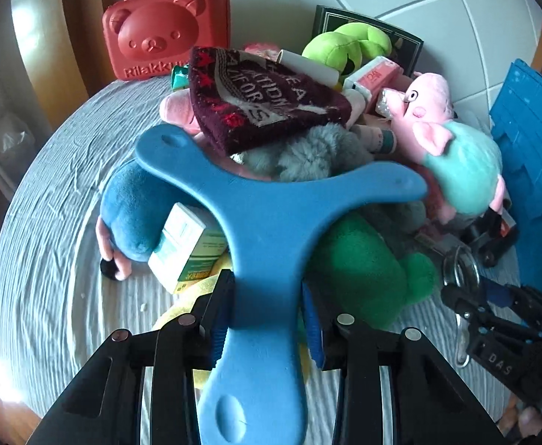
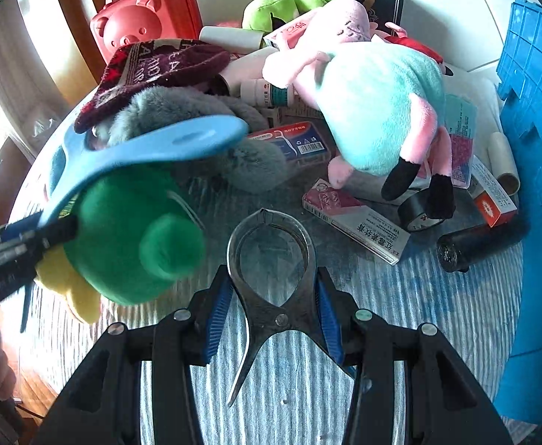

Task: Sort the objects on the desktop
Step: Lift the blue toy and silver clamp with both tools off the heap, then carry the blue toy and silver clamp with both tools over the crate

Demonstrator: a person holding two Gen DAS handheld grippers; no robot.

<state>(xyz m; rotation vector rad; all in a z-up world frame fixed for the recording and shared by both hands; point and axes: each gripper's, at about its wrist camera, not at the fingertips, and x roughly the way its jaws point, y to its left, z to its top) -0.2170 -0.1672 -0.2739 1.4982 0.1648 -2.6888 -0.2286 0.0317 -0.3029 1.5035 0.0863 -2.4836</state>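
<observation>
Your left tool (image 1: 267, 307) is closed on the stem of the blue three-armed boomerang (image 1: 271, 222); the blue pads press its sides, and two arms stick out over the heap while the third runs back between the fingers. Your right tool (image 2: 276, 296) is clamped on the metal pliers (image 2: 271, 270), pads against the handles just above the pivot, the ring-shaped jaws pointing towards the pile and the handle tips trailing back towards the camera. Both things look lifted clear of the grey cloth on the tabletop (image 2: 438, 296), though how high I cannot tell.

So, as I read it, you are at the carry step: two items picked, neither yet put away. The rest of the pile sits in the middle of the tabletop: the green plush (image 2: 134, 233), the pig plush (image 2: 378, 111), the maroon knit (image 1: 263, 100), the medicine boxes (image 2: 356, 222). The red bear case (image 1: 167, 26) stands at the far edge, and the blue crate (image 2: 538, 148) at the right edge.

The crate is the likely bin, though the task names no place. The next move calls for swinging each tool over to it without dragging the boomerang's long arms through the plush, which lies just under them. Keep the pliers level; the grip is near the pivot, so they could tip. Release only once each is over the crate.
</observation>
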